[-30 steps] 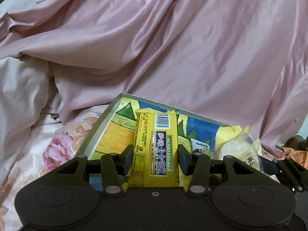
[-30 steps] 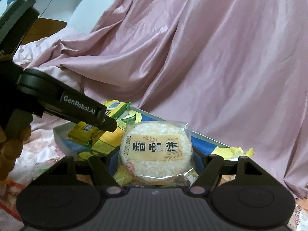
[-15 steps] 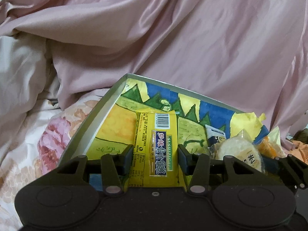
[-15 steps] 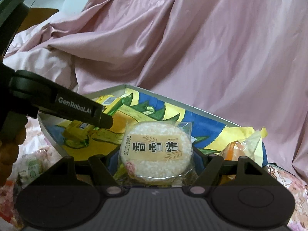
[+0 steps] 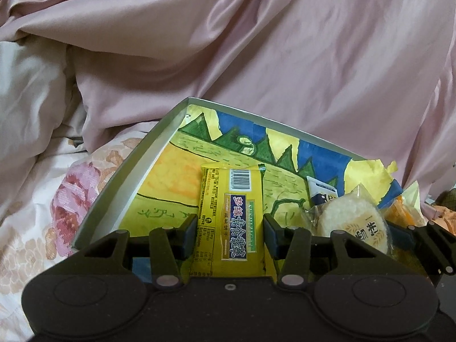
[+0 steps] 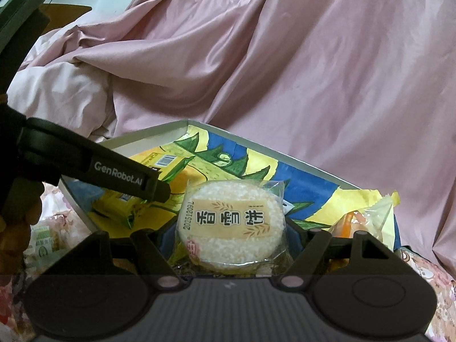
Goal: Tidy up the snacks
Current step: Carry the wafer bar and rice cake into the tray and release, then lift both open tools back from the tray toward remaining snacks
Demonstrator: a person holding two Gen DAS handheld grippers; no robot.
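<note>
I have two grippers, and each one is closed on one snack. My left gripper clamps one yellow biscuit packet by its long sides, with the barcode end pointing away from me. My right gripper holds one round rice cracker in clear wrap, its jaws set wider around the disc. Both snacks are above one shallow box with grey walls; its floor is lined with a yellow, green and blue drawing. The box lies on a flowered bedsheet, and behind it is a heap of pink cloth. In the box's right corner I count one orange snack in clear wrap and one small white-and-blue packet. Outside the box, at the left, one green-and-white packet lies on the sheet.
</note>
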